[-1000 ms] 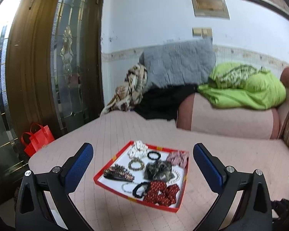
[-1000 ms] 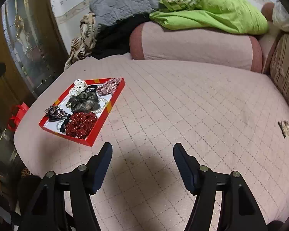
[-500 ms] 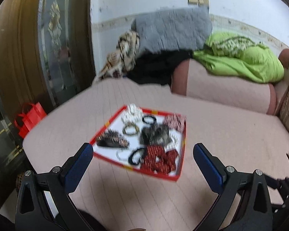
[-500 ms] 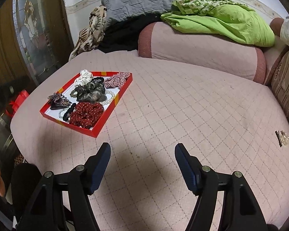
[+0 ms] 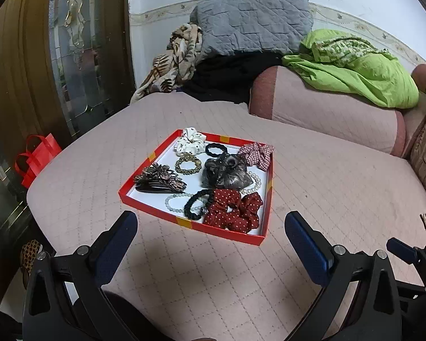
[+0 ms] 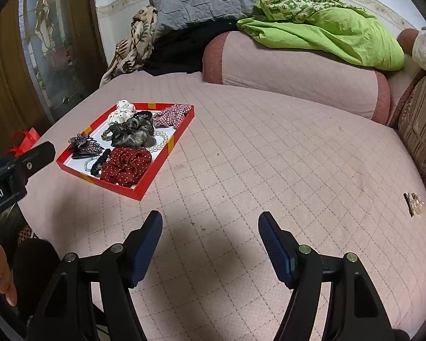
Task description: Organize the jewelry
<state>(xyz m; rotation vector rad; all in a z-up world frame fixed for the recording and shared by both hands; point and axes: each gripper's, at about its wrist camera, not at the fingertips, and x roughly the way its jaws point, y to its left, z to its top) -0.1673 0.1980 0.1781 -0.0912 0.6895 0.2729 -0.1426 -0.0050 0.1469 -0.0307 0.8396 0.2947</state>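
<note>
Shallow red cardboard tray (image 5: 194, 223) of scrunchies and bracelets straight ahead of the empty wide-open left gripper (image 5: 210, 228), way off left of the open right gripper (image 6: 210, 236).

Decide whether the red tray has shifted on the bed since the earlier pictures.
No. The red tray keeps its place on the quilted bed cover, near the same edge; only the cameras moved.

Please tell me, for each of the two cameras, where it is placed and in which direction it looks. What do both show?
Left wrist: sits on the left gripper, tilted down at the red tray straight ahead; its open fingers show, and the right gripper at the right edge.
Right wrist: sits on the right gripper, facing the bare pink bed cover; open fingers show, plus a hand.
Shared: the tray, the red dotted scrunchie and the bed.
</note>
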